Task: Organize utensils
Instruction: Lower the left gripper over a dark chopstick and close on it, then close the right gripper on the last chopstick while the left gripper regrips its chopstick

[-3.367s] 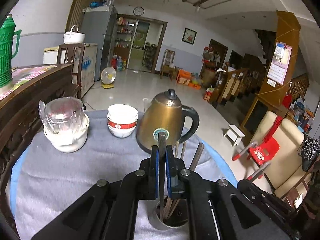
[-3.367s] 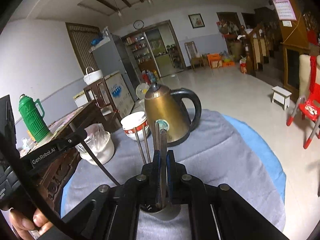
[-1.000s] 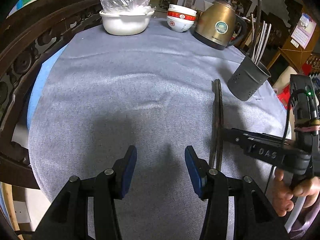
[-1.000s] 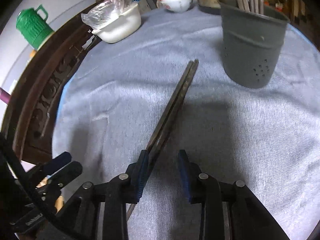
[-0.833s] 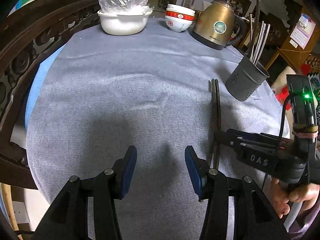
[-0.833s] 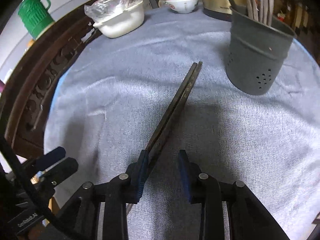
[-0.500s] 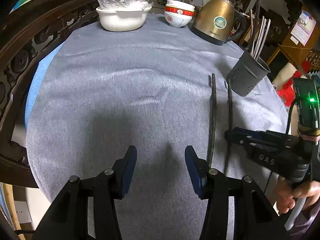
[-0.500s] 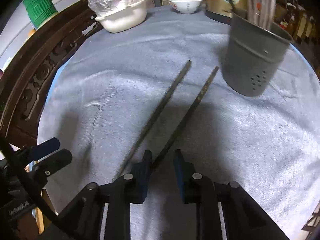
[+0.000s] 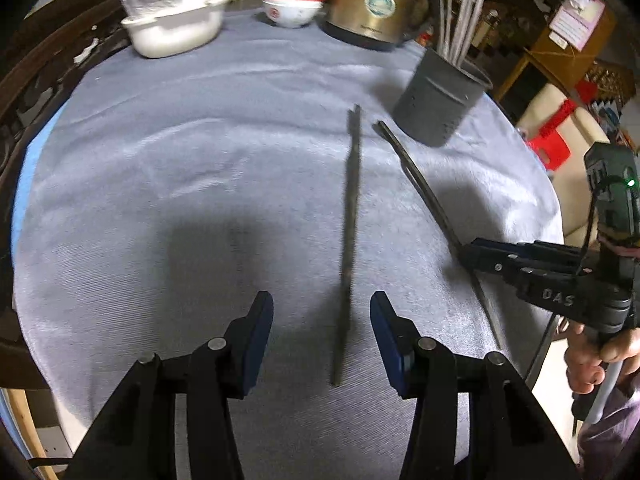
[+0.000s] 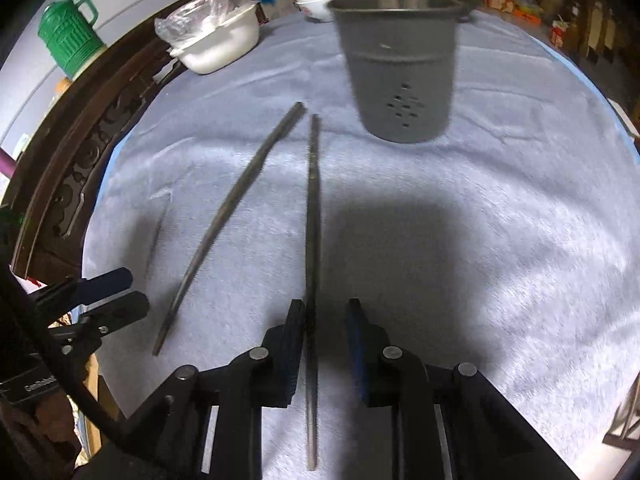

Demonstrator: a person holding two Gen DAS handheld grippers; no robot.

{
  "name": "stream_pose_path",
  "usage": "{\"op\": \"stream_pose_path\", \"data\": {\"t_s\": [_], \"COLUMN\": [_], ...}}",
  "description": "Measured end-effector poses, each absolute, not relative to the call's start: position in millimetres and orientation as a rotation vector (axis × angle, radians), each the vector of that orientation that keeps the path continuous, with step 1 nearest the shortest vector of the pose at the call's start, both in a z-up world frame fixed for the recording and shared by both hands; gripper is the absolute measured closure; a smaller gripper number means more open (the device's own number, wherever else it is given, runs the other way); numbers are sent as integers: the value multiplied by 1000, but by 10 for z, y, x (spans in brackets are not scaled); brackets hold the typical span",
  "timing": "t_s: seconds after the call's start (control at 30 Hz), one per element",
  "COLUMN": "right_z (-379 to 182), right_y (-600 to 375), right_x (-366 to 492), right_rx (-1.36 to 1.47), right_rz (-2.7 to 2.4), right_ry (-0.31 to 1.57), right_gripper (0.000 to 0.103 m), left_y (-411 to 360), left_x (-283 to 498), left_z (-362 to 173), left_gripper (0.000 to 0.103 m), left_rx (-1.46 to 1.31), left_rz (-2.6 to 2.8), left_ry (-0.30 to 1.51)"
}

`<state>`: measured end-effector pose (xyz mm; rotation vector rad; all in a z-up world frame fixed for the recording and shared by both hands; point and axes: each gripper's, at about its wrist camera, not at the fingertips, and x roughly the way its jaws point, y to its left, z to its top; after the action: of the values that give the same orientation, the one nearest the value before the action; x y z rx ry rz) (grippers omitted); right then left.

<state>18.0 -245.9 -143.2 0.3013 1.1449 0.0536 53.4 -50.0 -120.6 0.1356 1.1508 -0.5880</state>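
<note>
Two dark chopsticks lie on the grey tablecloth [image 9: 160, 184]. One chopstick [image 9: 349, 236] lies between the wide-open jaws of my left gripper [image 9: 322, 314], near end close to its fingertips. The other chopstick [image 10: 312, 248] runs between the partly open jaws of my right gripper [image 10: 325, 312], against the left pad, not clamped; it shows in the left wrist view [image 9: 424, 192] too. A grey perforated utensil holder [image 10: 398, 68] with several chopsticks stands upright beyond them, also in the left wrist view [image 9: 438, 98].
A brass kettle [image 9: 372, 4], stacked red-and-white bowls [image 9: 294, 4] and a plastic-covered white bowl [image 9: 176, 20] stand at the table's far side. A carved dark wooden rail [image 10: 80, 128] runs along the left edge. A green thermos [image 10: 70, 40] stands behind it.
The two chopsticks, side by side a second ago, have spread apart. My left gripper has shifted so one chopstick lies between its jaws. My right gripper's jaws stay around the other one.
</note>
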Motion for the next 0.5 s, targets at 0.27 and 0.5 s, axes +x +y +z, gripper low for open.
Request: {"op": "stream_pose_path", "data": {"t_s": [0.27,0.5], "right_z": [-1473,-1498], "right_y": [-2617,-2617], "right_x": [72,63], "right_rx": [377,392], "right_rz": [66,71], "right_ry": [1127,1116], "right_gripper": [80,80], "left_y": [-653,-565], "left_x": [566,614], "left_z": [-1345,-1370], "left_gripper": [70,97], "left_rx": [155,122], "left_rz": [-586,-577], "left_ry": [1163,1163]}}
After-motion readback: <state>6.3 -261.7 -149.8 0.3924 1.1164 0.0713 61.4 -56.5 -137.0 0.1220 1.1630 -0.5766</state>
